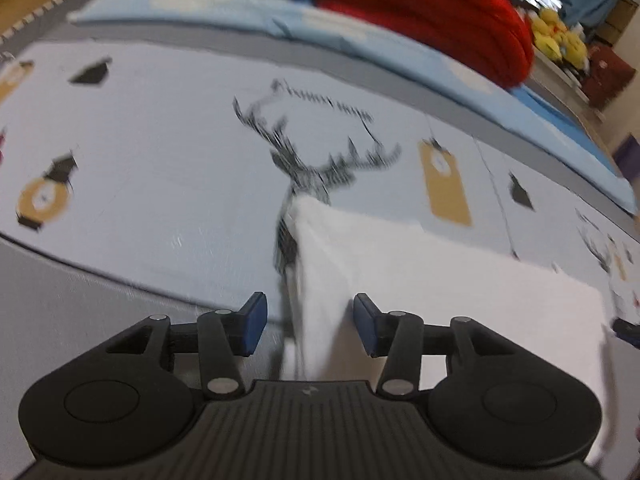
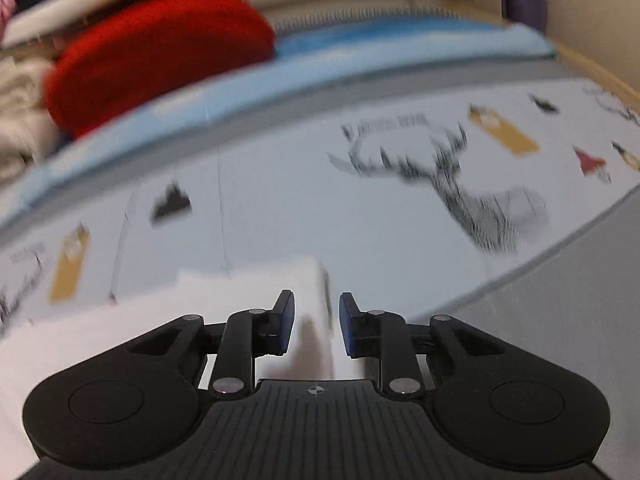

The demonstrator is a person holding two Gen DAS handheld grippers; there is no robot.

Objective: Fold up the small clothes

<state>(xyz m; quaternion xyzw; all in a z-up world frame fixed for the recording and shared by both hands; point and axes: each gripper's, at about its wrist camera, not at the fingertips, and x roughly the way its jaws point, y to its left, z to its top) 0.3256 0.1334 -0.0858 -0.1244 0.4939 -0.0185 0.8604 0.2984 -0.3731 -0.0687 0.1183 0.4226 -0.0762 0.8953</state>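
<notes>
On my left gripper (image 1: 308, 326) the blue-padded fingers stand well apart, and a raised corner of the white garment (image 1: 440, 280) sits in the gap without either pad pressing it, so I read nothing as clamped. My right gripper (image 2: 316, 326) has a narrower gap, with another peaked fold of the same white garment (image 2: 312, 292) between its pads; whether the pads touch the cloth, I cannot tell through the blur. The garment lies spread on a pale blue bedsheet (image 1: 160, 152) printed with a sketched deer head (image 1: 316, 152). A red knitted bundle (image 1: 432, 12) sits at the far edge of the bed, beside cream folded blankets (image 2: 20, 120).
</notes>
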